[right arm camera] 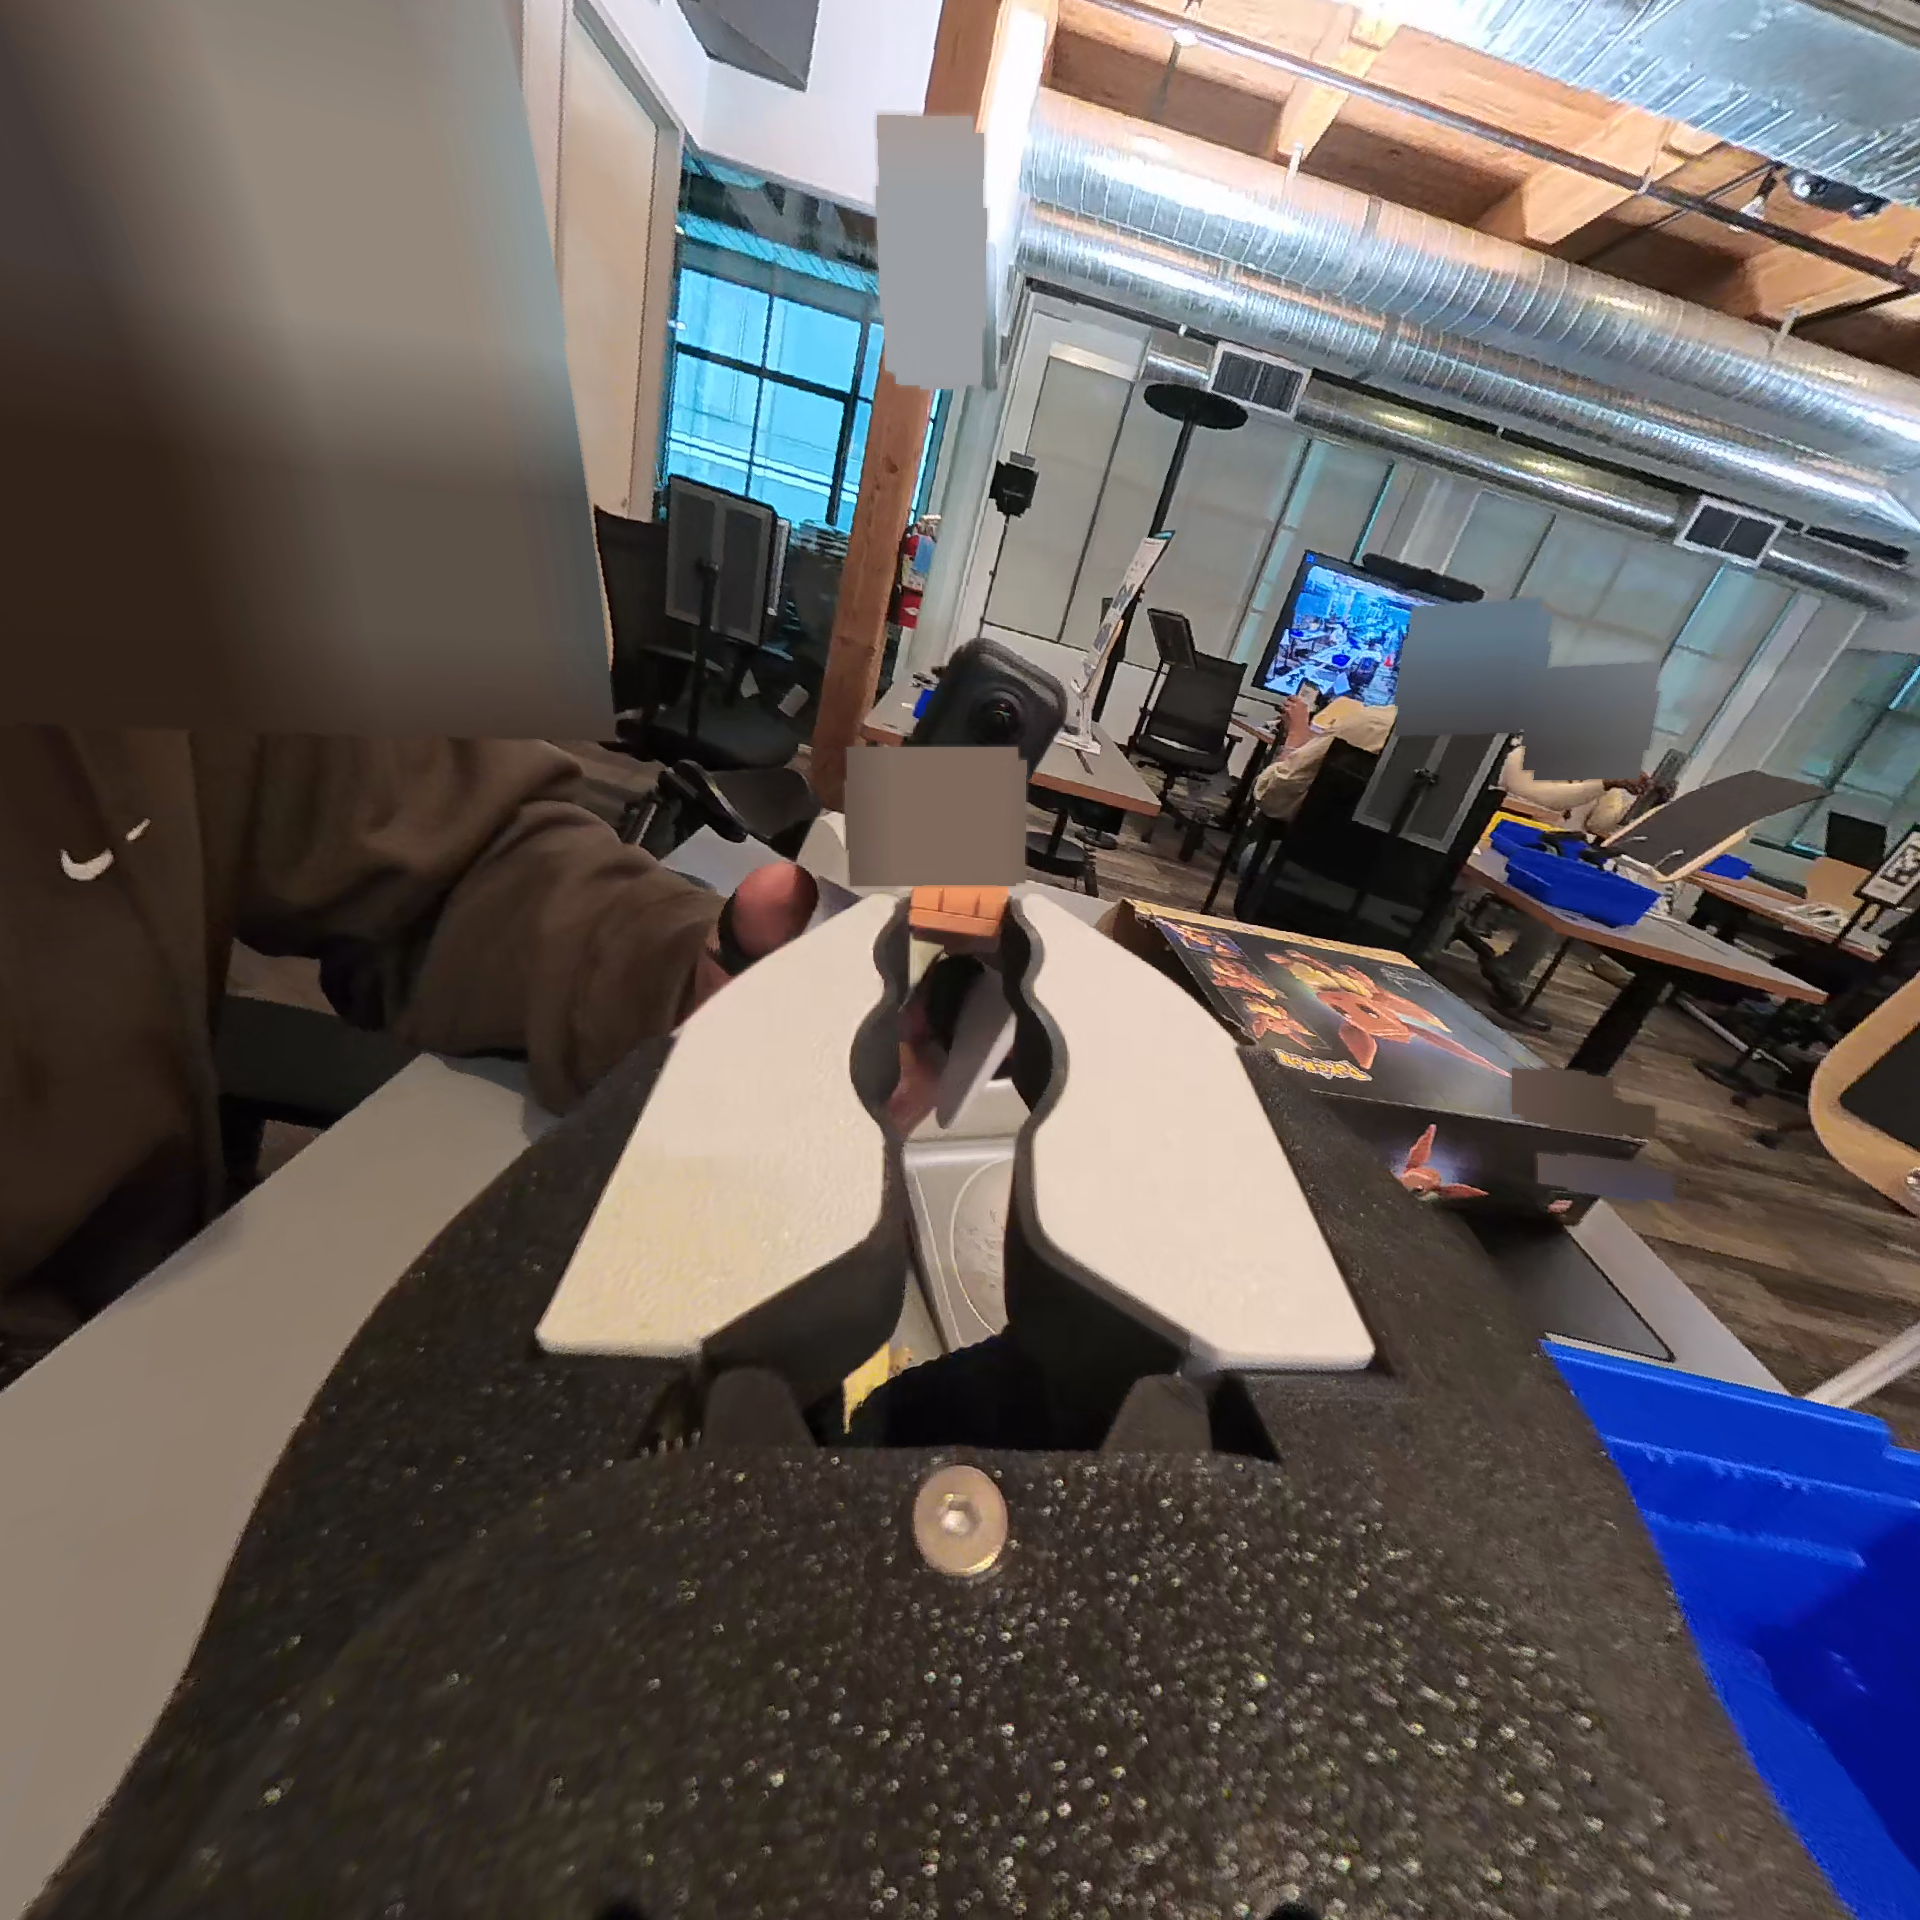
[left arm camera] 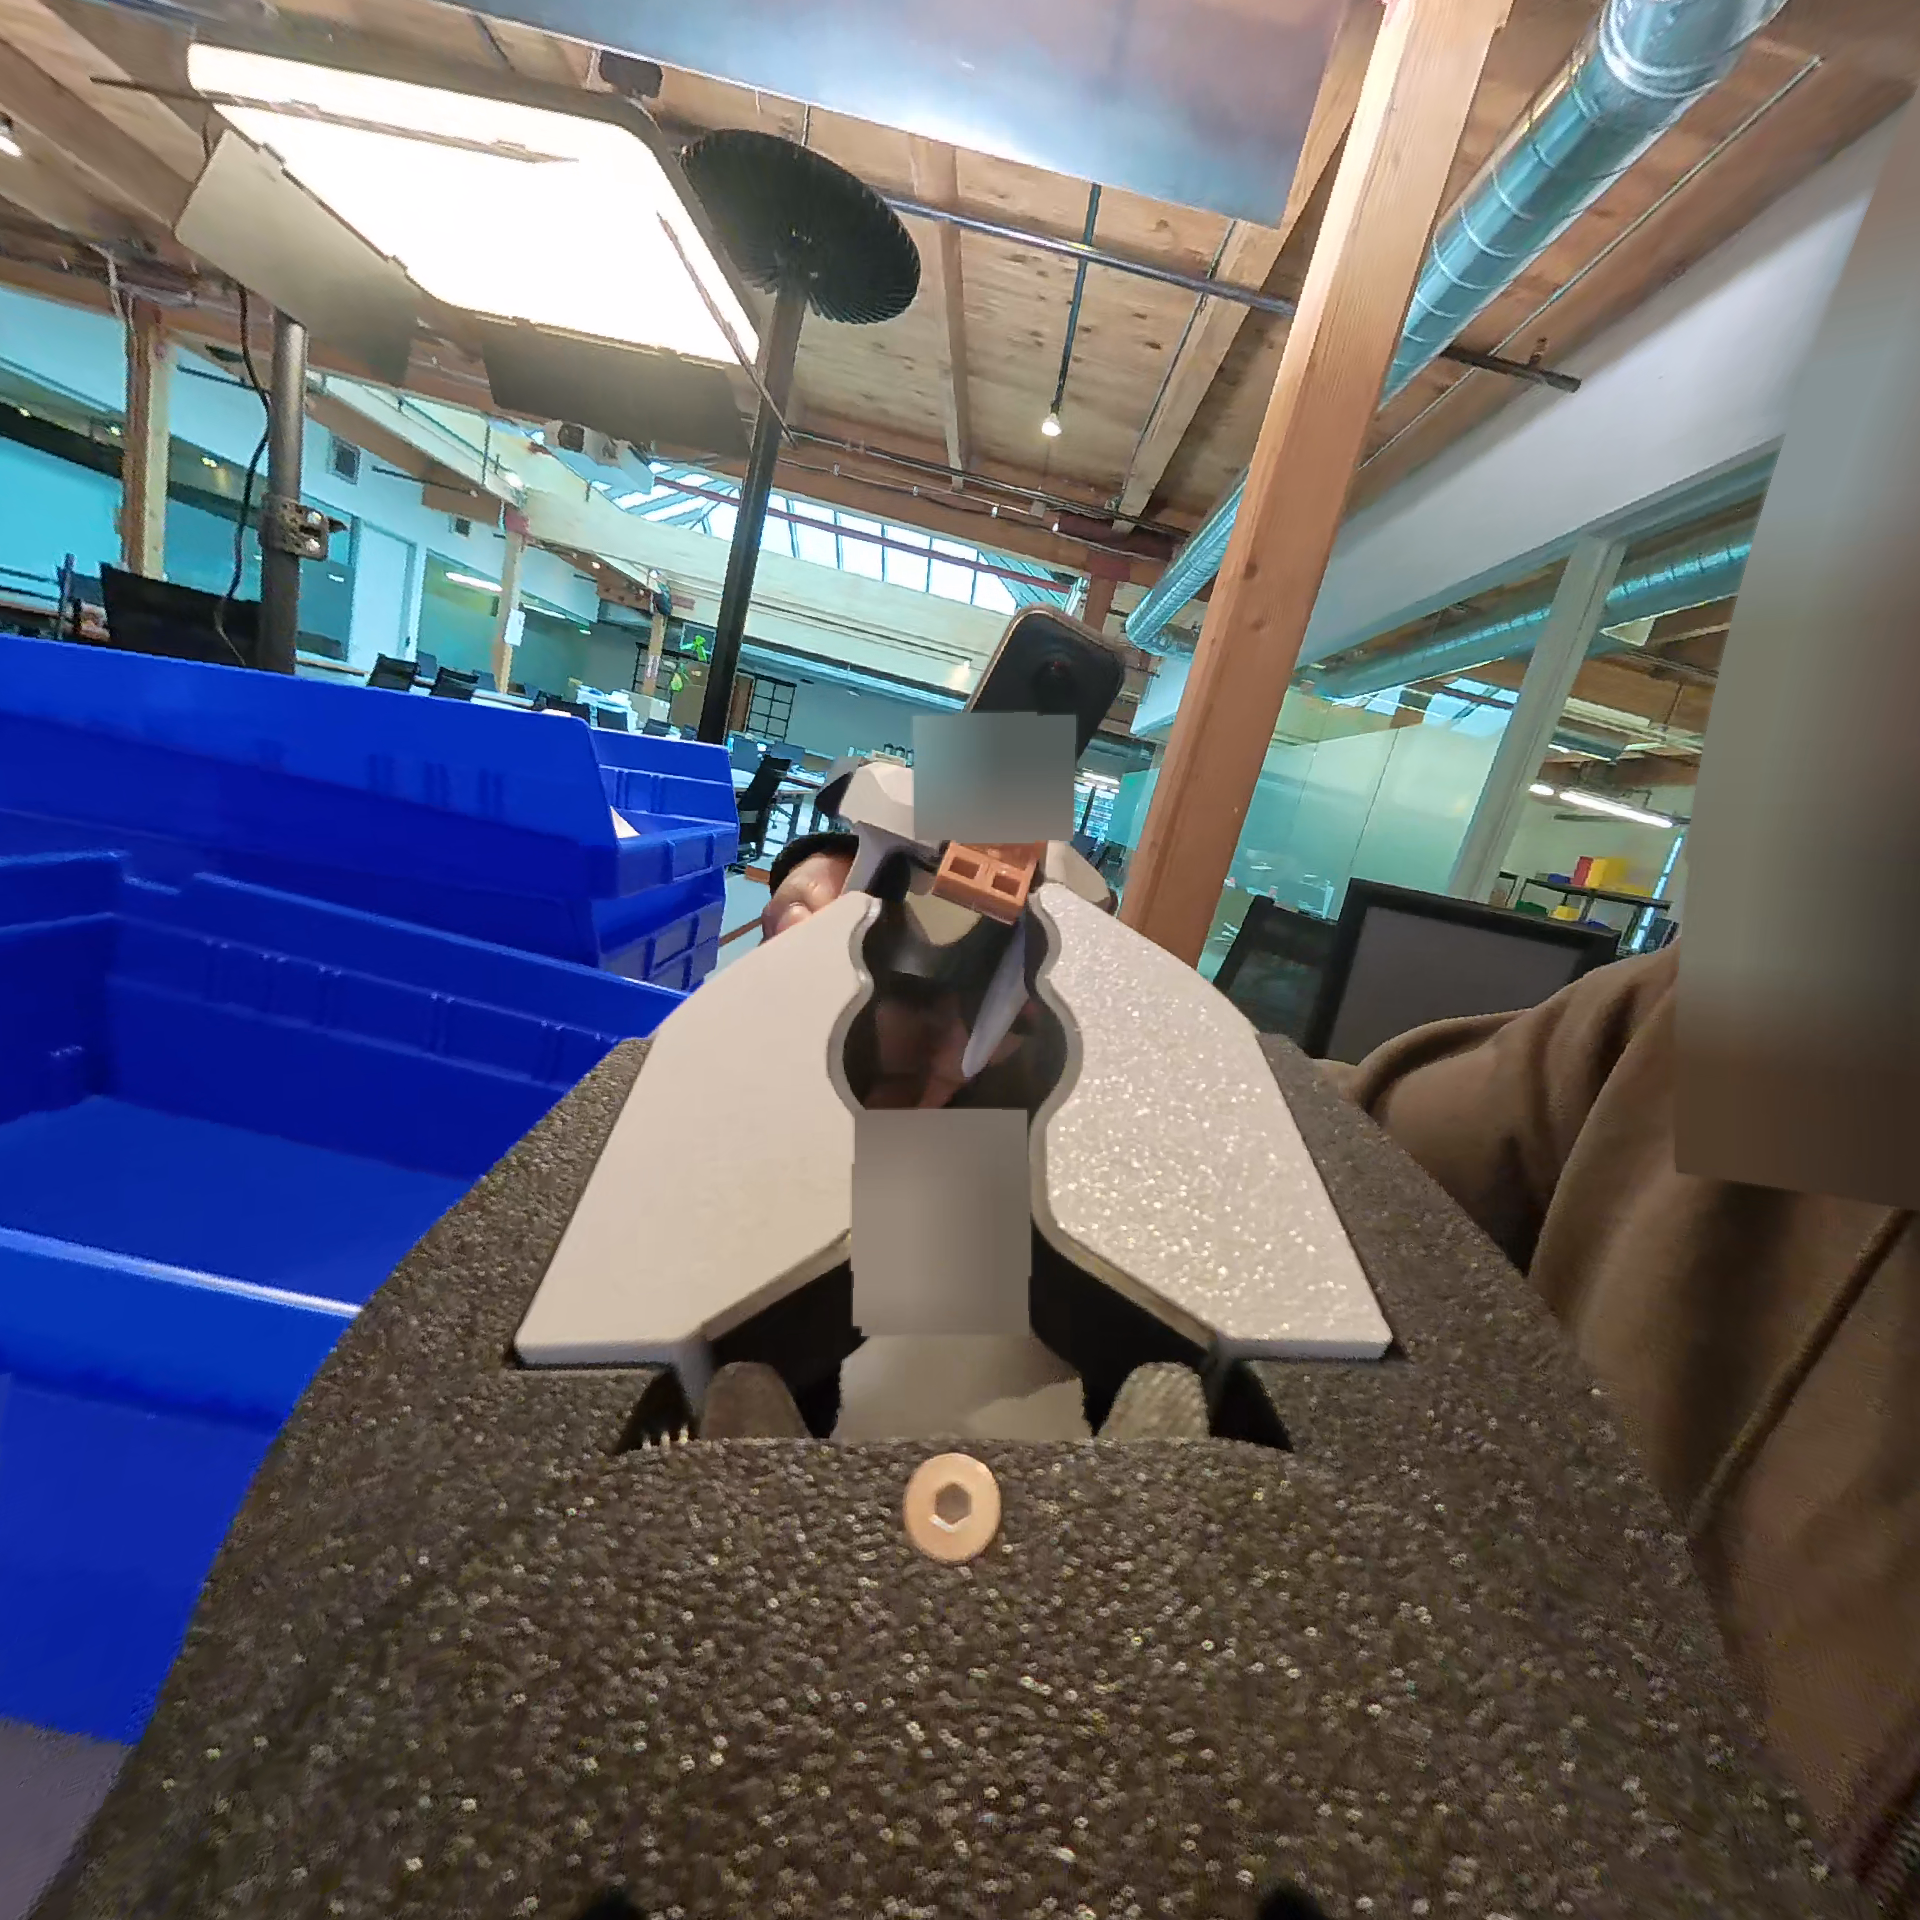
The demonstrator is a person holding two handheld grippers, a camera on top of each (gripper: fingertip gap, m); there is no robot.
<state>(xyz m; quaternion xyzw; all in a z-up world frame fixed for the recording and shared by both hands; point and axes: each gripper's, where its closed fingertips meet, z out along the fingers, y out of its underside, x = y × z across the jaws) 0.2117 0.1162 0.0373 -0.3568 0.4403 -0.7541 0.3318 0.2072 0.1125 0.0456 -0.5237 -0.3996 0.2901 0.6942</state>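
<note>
Your two grippers face each other, tip to tip, above the grey table. Your right gripper is clamped on a small orange brick, pads tight on both its sides. Your left gripper stands parted at that same brick; its right fingertip is at the brick, the other off it. Blue bins stack left. Far right lies a printed box with yellow lettering.

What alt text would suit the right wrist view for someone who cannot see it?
A small orange toy brick is pinched at the tips of the grey jaws of the right gripper. A black camera faces it from just behind; a brown sleeve lies left, a printed cardboard box right, in an open office.
</note>
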